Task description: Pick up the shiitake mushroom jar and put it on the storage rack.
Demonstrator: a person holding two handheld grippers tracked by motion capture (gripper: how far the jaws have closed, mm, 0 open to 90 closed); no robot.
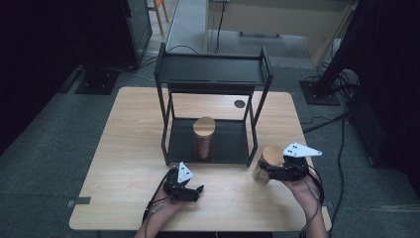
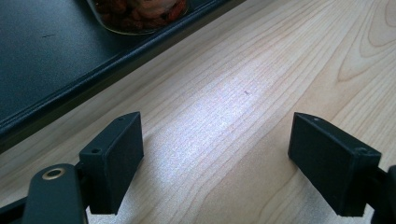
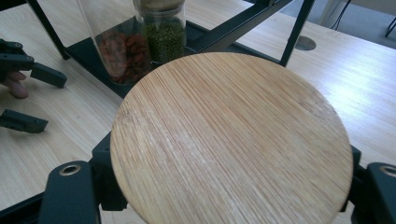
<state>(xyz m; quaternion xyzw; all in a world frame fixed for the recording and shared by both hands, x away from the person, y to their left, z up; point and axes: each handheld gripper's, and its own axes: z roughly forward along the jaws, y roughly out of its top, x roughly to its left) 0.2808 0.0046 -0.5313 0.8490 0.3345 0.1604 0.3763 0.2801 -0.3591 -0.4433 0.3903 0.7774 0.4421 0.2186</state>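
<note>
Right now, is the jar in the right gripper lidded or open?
Lidded: a round bamboo lid caps the jar, with the right gripper clamped around it.

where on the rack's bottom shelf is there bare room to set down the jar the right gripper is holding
The bottom shelf is bare right of the jar of red berries, up to the right posts, and also left of it. A green-bean jar stands close by the berry jar, so the middle is crowded. The right gripper grips the bamboo-lidded jar; the left gripper is open over bare table.
</note>
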